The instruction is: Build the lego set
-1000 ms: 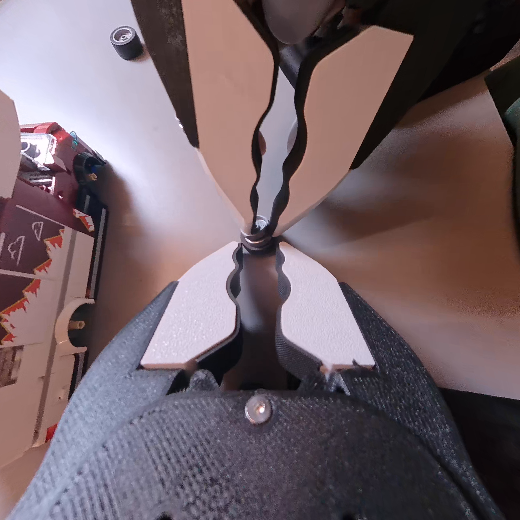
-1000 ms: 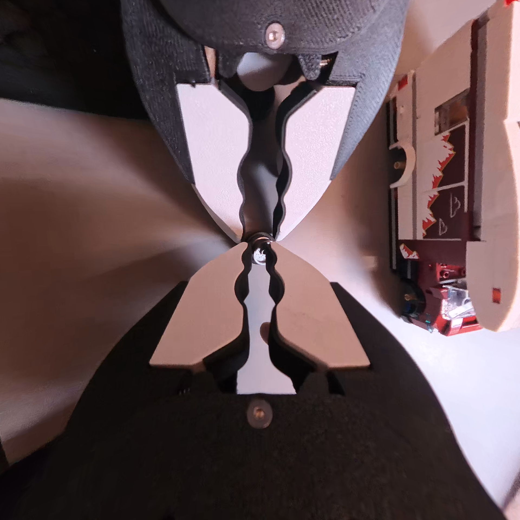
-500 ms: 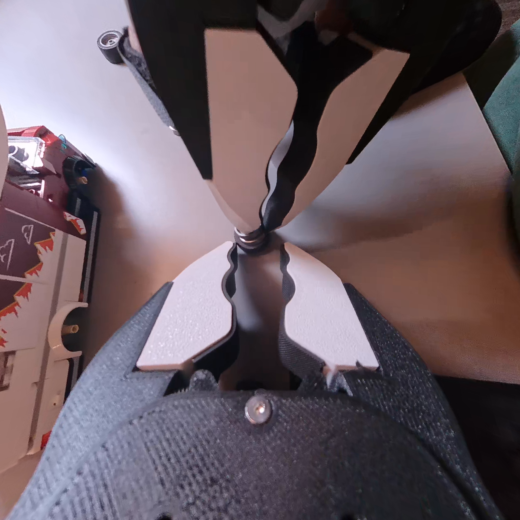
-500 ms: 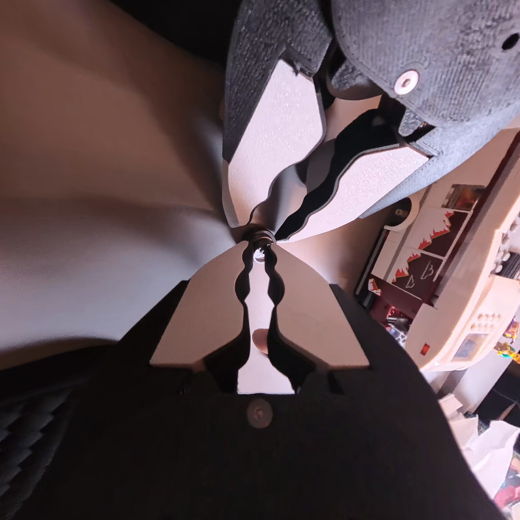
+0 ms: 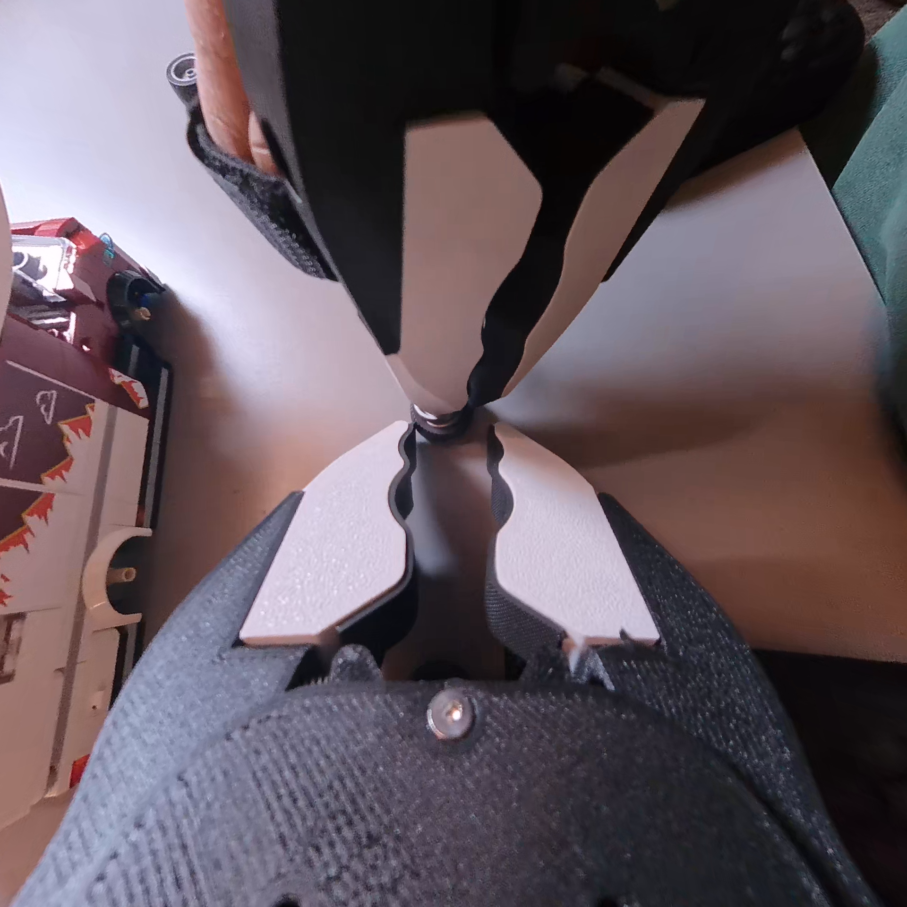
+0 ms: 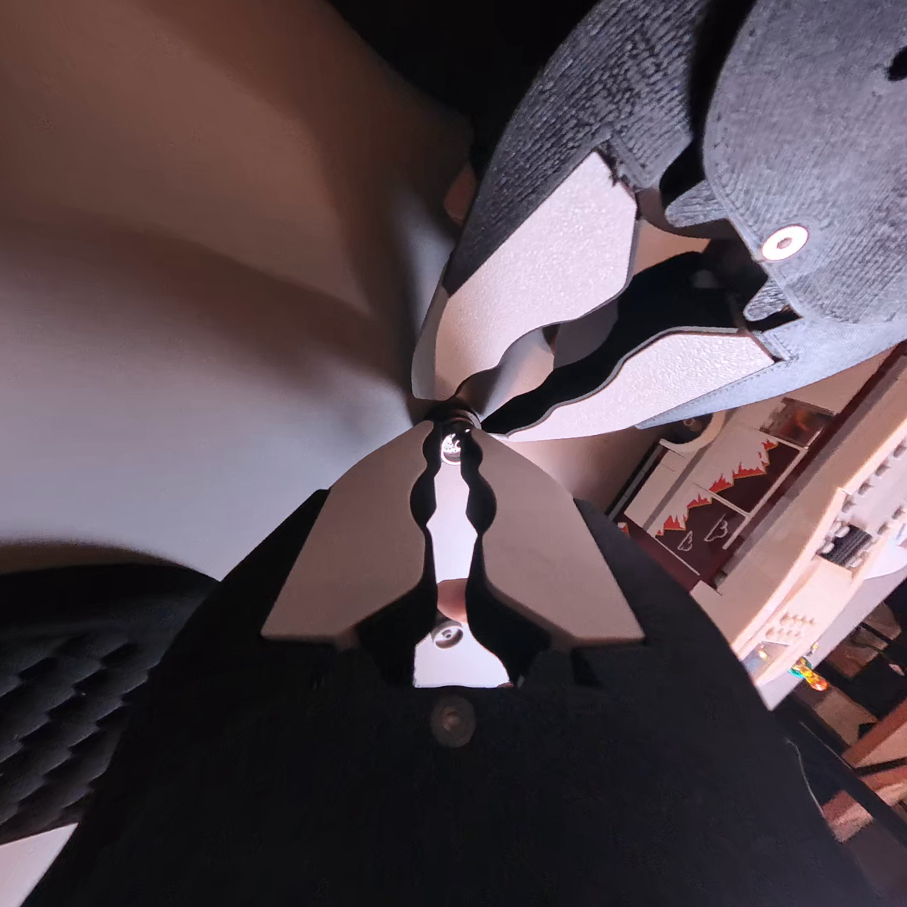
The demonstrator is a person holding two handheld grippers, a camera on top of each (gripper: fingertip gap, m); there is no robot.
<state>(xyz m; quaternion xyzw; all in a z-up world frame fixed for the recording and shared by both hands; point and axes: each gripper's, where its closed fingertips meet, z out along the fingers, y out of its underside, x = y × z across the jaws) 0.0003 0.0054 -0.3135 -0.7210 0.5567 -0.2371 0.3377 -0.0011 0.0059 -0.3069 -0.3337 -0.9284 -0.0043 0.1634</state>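
Wheel, small, with a dark tyre and a silver hub, sits between the tips of both grippers above the table. The right gripper is clamped on it: in the right wrist view its two fingers pinch the shiny hub with only a narrow slot between them. The left gripper meets it tip to tip from the opposite side. Its fingers stand apart; the left fingertip lies against the tyre, while a gap shows between the tyre and the right fingertip, so this gripper does not grip the wheel.

A finger of the person's hand shows beside the right gripper's black body at the top of the left wrist view. Past it, toward the table's far left corner, a second loose wheel lies on the white top. Along the table's left edge stands a brick-built model in dark red and white with red flame-like trim; the right wrist view shows the same model at its right. A green cushion lies off the table's right edge.
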